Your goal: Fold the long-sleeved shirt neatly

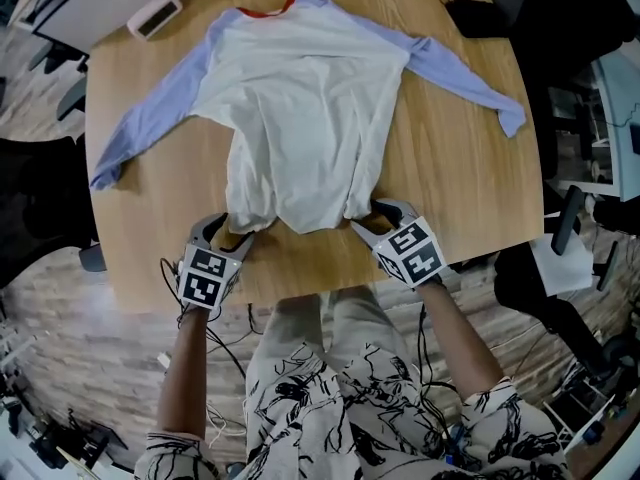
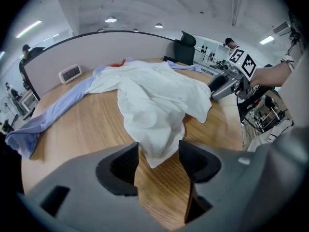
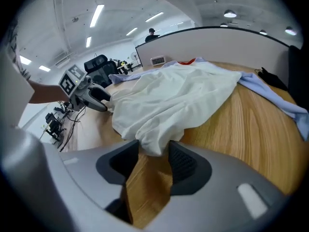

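Closest to the lens, found patterned trousers (image 1: 320, 398) just below the near edge of the wooden table (image 1: 460, 178). Found the left gripper (image 1: 232, 230) and the right gripper (image 1: 368, 218) side by side at that near edge, each set on one corner of the hem (image 1: 300, 223) of the long-sleeved shirt (image 1: 300, 108). Read the left jaws as fairly wide yet closed onto the hem corner, with white cloth filling the gap at the tips. Read the right jaws as narrower, pinched on a bunched fold of the same hem. Saw the garment spread front-down or front-up (could not tell which) over the middle of the table, with the red collar (image 1: 265, 10) at the far edge, the body rumpled and the hem gathered narrow toward the near edge. Traced one blue sleeve (image 1: 150, 118) out to the left edge and the other (image 1: 450, 68) out to the right edge, cuffs well apart. Noted a small clock (image 1: 153, 15) at the far left corner and a dark item (image 1: 475, 15) at the far right corner, both off the cloth. Judged the step in hand to be taking hold of the hem, with no fold made yet. Judged the next move to call for both grippers acting together: spreading the hem corners apart to flatten the body, keeping even tension. Reckoned the left grip shallow and likely to slip under a hard pull.
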